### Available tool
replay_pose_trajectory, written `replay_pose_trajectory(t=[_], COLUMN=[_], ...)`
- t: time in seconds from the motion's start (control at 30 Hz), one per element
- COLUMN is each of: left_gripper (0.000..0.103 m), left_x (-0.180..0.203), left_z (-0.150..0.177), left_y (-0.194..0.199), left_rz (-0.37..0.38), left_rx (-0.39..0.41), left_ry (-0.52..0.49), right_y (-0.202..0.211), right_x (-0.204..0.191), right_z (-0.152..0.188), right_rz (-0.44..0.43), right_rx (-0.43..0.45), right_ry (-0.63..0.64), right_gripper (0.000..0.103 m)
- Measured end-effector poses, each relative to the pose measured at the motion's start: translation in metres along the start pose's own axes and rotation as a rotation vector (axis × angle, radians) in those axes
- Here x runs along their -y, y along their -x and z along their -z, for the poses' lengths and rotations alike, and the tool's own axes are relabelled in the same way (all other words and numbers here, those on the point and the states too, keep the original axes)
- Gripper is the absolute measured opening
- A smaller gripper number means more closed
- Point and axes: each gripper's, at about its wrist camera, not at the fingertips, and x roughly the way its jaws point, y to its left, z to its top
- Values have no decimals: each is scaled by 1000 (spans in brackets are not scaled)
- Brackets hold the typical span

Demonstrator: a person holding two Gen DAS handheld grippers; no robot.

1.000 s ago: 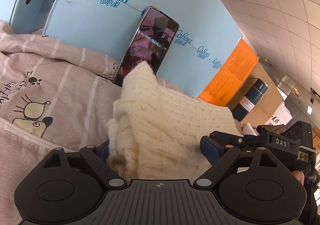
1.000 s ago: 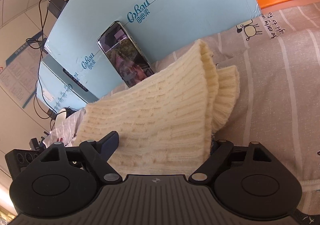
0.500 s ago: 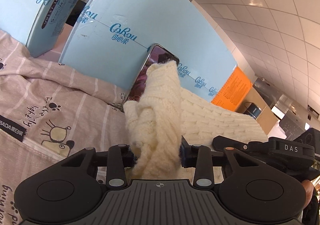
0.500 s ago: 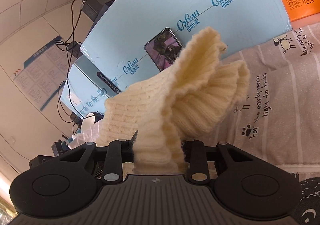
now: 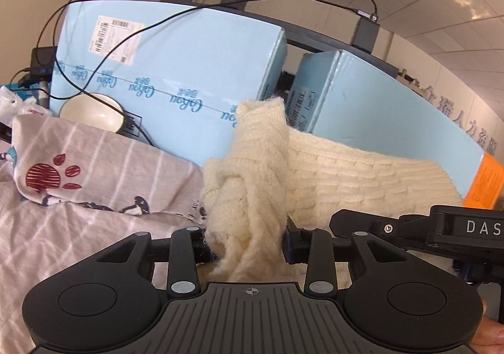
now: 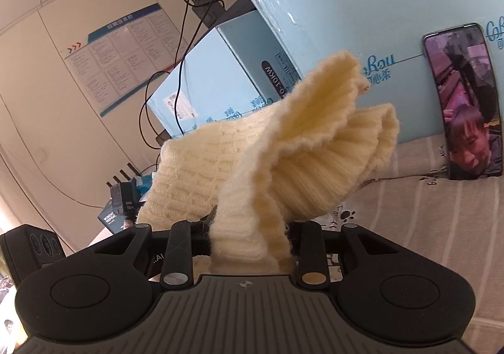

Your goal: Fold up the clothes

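A cream cable-knit sweater (image 5: 346, 177) is held up off the bed between both grippers. My left gripper (image 5: 247, 243) is shut on one bunched edge of it. My right gripper (image 6: 249, 243) is shut on the sweater's ribbed hem (image 6: 302, 165), which flares above the jaws. The knit stretches from one gripper to the other. The right gripper's body (image 5: 441, 228) shows at the right of the left wrist view.
A striped pink-grey bedsheet with paw prints (image 5: 78, 190) lies below. Light blue cartons (image 5: 189, 77) stand behind, with cables and a white bowl (image 5: 91, 116). A phone (image 6: 463, 102) leans on a carton. An orange box (image 5: 485, 184) is at right.
Both grippers closed on the sweater's edges, then lifted it off the bed and tilted up, so the cartons and wall now fill the views.
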Motion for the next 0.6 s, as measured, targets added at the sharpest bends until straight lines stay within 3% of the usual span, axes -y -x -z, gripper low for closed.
replay_pose_trajectory(t=[0.3, 0.43, 0.6], left_gripper=[35, 35, 35], left_x=[-78, -96, -107], left_z=[-26, -28, -19], left_y=[-1, -11, -34], left_rz=[-220, -274, -303], left_rx=[50, 56, 8], left_ry=[41, 53, 65], right_y=[-106, -143, -174], right_x=[-43, -52, -42], right_z=[-3, -3, 4], right_rz=[-79, -84, -32], right_rx=[-72, -100, -139], right_ry=[16, 47, 49], right_gripper=[29, 29, 30])
